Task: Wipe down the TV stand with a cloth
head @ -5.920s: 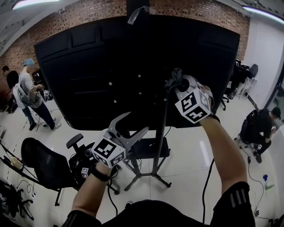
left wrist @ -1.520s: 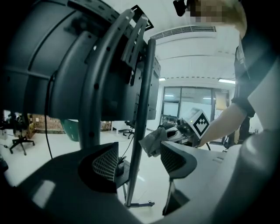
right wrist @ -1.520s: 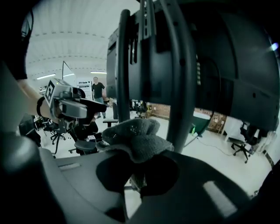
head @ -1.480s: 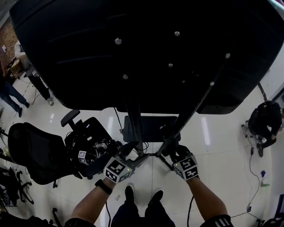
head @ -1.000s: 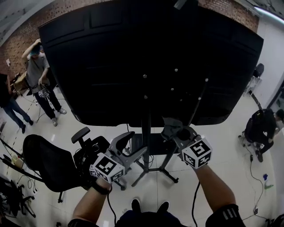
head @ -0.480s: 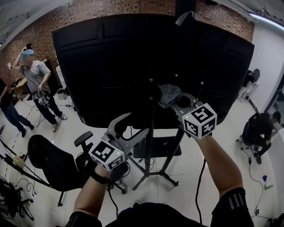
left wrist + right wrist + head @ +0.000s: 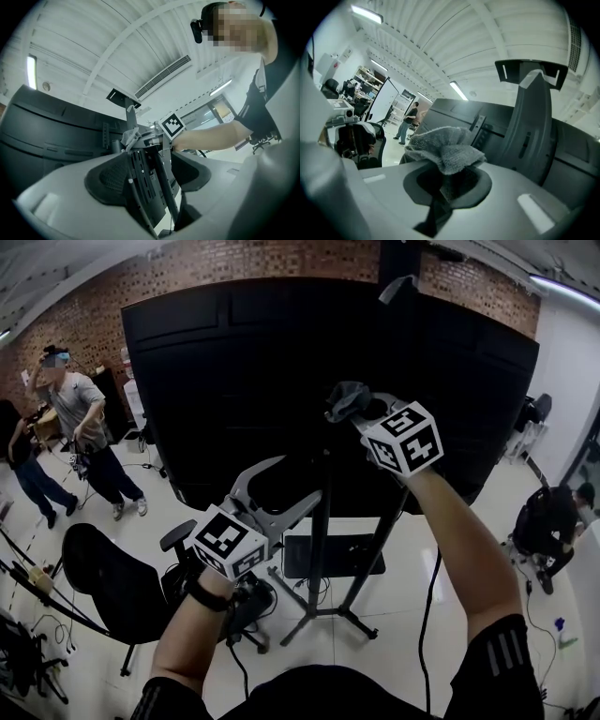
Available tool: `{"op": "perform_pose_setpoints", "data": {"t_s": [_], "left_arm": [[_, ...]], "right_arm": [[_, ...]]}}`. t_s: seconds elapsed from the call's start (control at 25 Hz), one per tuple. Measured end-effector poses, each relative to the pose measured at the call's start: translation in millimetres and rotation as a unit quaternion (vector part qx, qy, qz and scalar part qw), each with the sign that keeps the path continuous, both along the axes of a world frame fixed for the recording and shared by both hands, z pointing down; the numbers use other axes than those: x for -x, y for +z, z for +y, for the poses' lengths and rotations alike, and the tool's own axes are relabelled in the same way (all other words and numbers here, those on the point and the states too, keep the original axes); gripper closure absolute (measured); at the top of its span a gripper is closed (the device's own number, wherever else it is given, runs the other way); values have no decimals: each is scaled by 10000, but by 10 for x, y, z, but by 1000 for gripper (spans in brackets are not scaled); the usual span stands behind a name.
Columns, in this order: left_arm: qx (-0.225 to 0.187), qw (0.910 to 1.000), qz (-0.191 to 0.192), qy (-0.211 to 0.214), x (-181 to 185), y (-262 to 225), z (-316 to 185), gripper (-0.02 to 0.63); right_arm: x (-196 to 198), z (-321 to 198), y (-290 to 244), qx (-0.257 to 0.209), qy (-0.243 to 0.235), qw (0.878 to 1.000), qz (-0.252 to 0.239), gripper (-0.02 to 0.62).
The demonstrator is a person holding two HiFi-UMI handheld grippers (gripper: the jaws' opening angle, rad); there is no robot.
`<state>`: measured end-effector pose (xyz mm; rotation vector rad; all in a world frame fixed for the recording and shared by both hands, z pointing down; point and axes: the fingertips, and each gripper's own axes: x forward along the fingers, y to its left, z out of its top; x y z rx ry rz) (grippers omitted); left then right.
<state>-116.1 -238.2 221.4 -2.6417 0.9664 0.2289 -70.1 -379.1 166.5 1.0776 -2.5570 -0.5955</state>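
Note:
The TV stand's dark column point(image 7: 320, 540) rises from splayed legs point(image 7: 319, 613) behind a big black TV point(image 7: 234, 381). My right gripper point(image 7: 362, 410) is raised beside the column's upper part, against the TV's back, shut on a grey cloth point(image 7: 348, 400). In the right gripper view the bunched cloth point(image 7: 443, 150) fills the shut right gripper point(image 7: 447, 180), with the column's top bracket point(image 7: 530, 70) ahead. My left gripper point(image 7: 298, 482) stands open lower down, left of the column. In the left gripper view the slotted column point(image 7: 146, 187) lies between the open left gripper point(image 7: 150, 174) jaws; whether they touch it is unclear.
A black office chair point(image 7: 105, 589) stands at the lower left near the stand's legs. Two people point(image 7: 73, 413) stand at the far left and one sits at the right point(image 7: 553, 519). A dark shelf point(image 7: 336, 556) sits low on the stand. A cable point(image 7: 433, 615) trails over the white floor.
My right gripper has gone up along the column with the cloth, from mid height toward the upper part. The left gripper has hardly moved. The head view has tilted slightly.

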Motion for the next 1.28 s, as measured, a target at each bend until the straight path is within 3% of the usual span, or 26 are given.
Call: {"op": "perform_pose_setpoints", "data": {"t_s": [0.24,0.36,0.64,0.96,1.28], "left_arm": [[-10,9999,-81,-104,40,-37,-38,290],[33,9999,-95,-83,36,36,-53,290],[72,9999,-63,-102,49,75,-110,293],[393,9990,-114,-170,66,402,-202,295],[639,9977,-169,-113,27,626,-245,295]], "right_arm": [[30,-15,24,-140,5,9991,408,543],[38,6,10,-42,-202,9996,186,511],[53,6,-56,-82,-370,9990,-256,564],[30,-29,501,361,-135,9989,268,571],[-15,-72,1037,896,-55,9956,266,571]]}}
